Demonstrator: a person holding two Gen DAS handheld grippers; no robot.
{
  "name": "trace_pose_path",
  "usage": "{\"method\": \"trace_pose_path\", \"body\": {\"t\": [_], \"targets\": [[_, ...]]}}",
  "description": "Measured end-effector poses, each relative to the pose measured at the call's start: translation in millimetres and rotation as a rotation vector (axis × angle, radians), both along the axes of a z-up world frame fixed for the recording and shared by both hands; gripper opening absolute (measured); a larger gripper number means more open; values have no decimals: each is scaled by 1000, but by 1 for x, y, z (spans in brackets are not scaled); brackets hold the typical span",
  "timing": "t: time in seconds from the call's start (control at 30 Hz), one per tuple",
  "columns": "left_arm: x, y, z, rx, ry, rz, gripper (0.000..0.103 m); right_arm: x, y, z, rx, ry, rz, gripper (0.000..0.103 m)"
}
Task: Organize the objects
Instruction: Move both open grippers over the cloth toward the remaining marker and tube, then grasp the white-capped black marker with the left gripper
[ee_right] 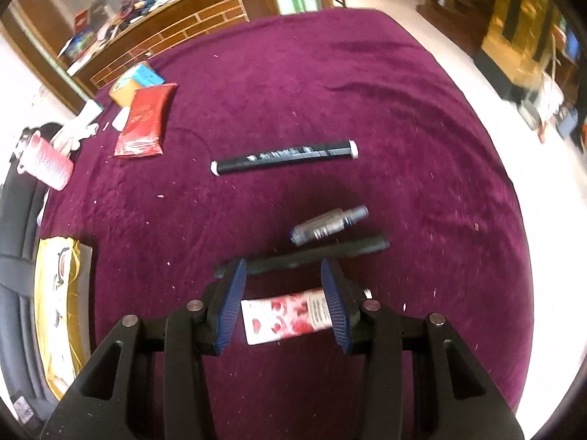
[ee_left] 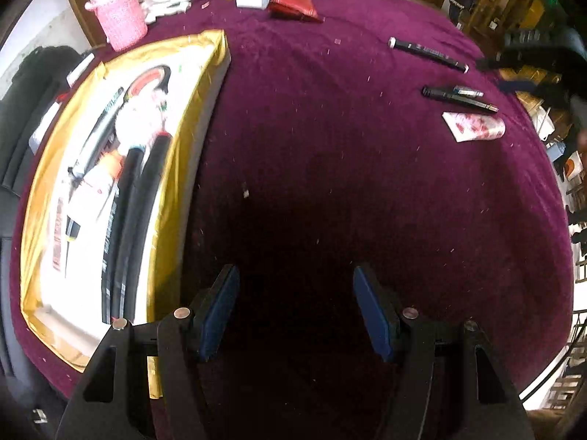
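A deep purple velvet tabletop [ee_right: 367, 84] fills both views, gold-lined box [ee_left: 183, 117] off to my left already holding long black tubes. My right gripper [ee_right: 282, 286] has its fingers apart, straddling the flat white tube printed with red flowers [ee_right: 286, 317], not clamped yet. The slim black pen [ee_right: 304, 255] lies just beyond the fingertips; closing carelessly, I judge, could snag it or squirt the soft tube sideways. My left gripper [ee_left: 295, 300] hangs open over bare cloth.
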State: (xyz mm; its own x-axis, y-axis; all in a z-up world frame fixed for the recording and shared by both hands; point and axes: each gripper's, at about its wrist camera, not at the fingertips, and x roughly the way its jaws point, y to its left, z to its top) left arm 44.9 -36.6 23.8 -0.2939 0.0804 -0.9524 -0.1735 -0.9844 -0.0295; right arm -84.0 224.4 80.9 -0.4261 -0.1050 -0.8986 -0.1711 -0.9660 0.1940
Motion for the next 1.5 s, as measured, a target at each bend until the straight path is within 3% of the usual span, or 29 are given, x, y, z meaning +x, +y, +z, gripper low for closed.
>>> {"method": "trace_pose_path", "body": {"t": [0.13, 0.17, 0.23, 0.3, 0.33, 0.37, 0.5, 0.67, 0.77, 0.93, 1.07, 1.13, 1.23, 1.37, 1.5], "targets": [[0, -2, -7, -1, -3, 17, 58, -8, 3, 31, 101, 157, 16, 43], [1, -1, -8, -7, 1, 15, 58, -14, 6, 36, 113, 190, 46, 55], [2, 1, -9, -15, 14, 11, 62, -33, 10, 32, 152, 134, 85, 65], [3, 4, -11, -10, 21, -4, 71, -49, 17, 23, 176, 77, 94, 65], [4, 4, -12, -2, 20, -12, 83, -57, 22, 17, 162, 60, 99, 65], [5, 6, -14, 9, 19, -21, 91, -62, 26, 11, 142, 45, 98, 65], [8, 14, -20, -20, 34, -54, 101, -88, 38, -11, 54, -6, 84, 65], [7, 15, -21, -16, 44, -33, 101, -122, 40, -30, -8, -54, 90, 65], [7, 17, -22, -18, 46, -37, 101, -131, 28, -50, -50, -144, 139, 65], [4, 21, -23, -16, 45, -24, 102, -102, -21, -60, -203, -220, 326, 67], [2, 17, -21, -13, 34, -8, 102, -62, -71, -65, -425, -344, 540, 67], [2, 16, -21, -12, 30, -11, 102, -47, -81, -54, -477, -335, 591, 67], [-1, 13, -18, 21, 9, -8, 101, -42, -63, -41, -499, -279, 497, 67], [-8, 1, 6, 182, 50, 21, 101, -27, -26, -30, -477, -201, 369, 67], [-24, 6, 19, 197, 84, -15, 101, -2, 12, -31, -502, -171, 236, 67]]}}
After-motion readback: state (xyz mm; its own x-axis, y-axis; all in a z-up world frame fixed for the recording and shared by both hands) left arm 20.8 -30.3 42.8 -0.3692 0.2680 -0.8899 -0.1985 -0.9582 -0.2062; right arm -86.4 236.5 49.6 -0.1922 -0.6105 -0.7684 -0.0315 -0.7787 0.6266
